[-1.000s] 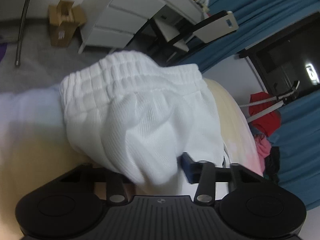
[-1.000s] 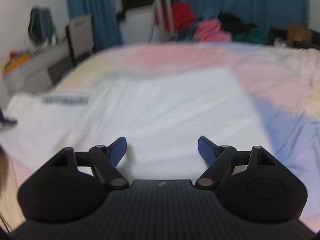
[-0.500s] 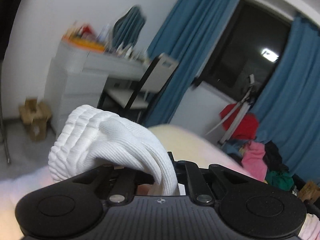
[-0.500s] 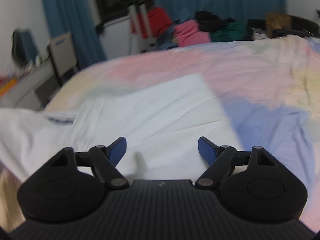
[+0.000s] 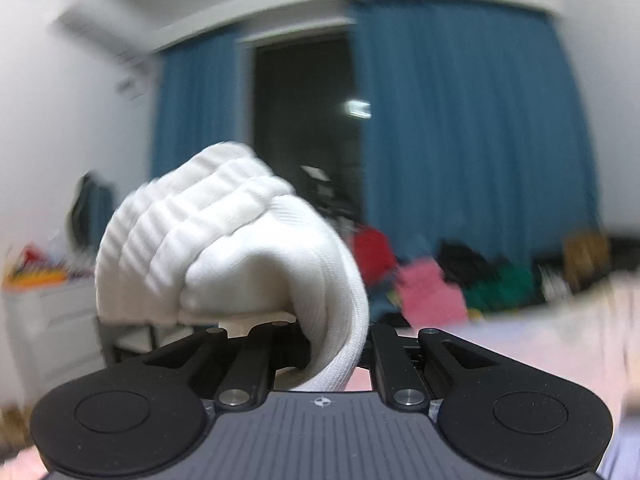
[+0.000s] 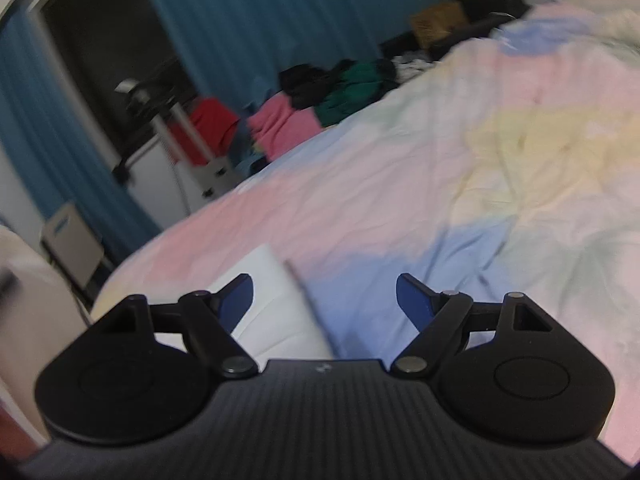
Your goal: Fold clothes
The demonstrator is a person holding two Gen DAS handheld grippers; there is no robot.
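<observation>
Left tool (image 5: 334, 344) clamping white garment (image 5: 240, 256), pastel bedspread (image 6: 460, 184), blue curtains (image 5: 472, 120)

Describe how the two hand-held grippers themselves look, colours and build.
Both share one design: a matte black ribbed body with a small crosshair mark, two round black discs at the sides, and black linkage arms with silver pivot pins. The right hand-held gripper shows dark blue fingertips. On the left hand-held gripper the tips are hidden.
</observation>
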